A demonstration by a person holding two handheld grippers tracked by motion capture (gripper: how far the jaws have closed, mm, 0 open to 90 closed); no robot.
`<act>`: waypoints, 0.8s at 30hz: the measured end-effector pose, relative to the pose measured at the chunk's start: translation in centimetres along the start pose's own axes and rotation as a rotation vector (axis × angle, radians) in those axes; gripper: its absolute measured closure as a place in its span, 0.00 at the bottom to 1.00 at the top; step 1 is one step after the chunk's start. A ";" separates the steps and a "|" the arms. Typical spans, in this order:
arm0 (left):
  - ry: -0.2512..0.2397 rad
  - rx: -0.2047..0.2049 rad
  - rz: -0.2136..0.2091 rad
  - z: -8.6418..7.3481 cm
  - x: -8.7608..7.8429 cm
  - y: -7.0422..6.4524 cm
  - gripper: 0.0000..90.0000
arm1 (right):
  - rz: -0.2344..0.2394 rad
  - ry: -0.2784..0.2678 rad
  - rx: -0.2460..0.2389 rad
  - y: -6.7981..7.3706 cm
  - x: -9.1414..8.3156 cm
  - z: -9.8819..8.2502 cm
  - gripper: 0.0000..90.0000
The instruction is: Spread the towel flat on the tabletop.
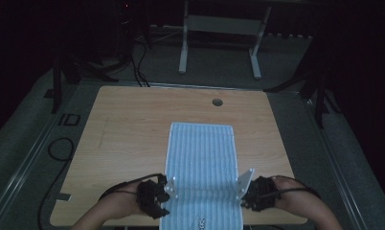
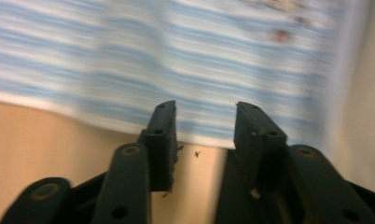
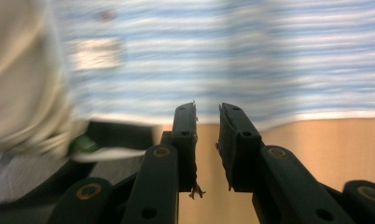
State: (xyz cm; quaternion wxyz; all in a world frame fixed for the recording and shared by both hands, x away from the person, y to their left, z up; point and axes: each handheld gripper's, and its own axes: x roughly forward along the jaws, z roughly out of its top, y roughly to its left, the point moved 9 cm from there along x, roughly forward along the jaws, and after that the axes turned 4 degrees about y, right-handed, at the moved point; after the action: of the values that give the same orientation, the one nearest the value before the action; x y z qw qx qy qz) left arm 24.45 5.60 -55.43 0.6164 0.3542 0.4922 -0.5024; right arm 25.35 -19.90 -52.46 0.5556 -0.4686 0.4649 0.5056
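The left gripper (image 1: 167,199) and right gripper (image 1: 242,195) are seen at the table's (image 1: 123,129) near edge, each beside one long side of the blue-striped cloth (image 1: 202,167). Both pairs of jaws stand parted, nothing pinched between them. The cloth lies flat, lengthwise toward the far edge, overhanging the near edge. Folding is judged not yet begun.

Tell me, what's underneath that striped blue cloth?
The striped blue cloth lies flat on the wooden table, which shows bare around it. Whatever lies beneath it is covered; no bulge hints at anything hidden there.
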 end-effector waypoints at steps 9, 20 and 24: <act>0.032 -0.056 0.041 2.2 3.9 6.8 0.69 | 0.036 0.062 0.090 -6.5 6.4 0.5 1.00; 0.070 -0.107 0.061 2.9 5.6 10.1 0.69 | 0.050 0.099 0.145 -9.8 8.6 -0.1 1.00; 0.063 -0.131 0.068 3.0 5.6 11.6 0.68 | 0.050 0.091 0.153 -11.2 8.7 0.2 1.00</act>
State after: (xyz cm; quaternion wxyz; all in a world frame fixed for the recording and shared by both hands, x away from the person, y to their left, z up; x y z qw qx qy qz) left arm 36.51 4.14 -60.70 0.6391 0.3452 0.5309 -0.4365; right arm 37.07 -19.12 -60.52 0.5554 -0.4356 0.5381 0.4606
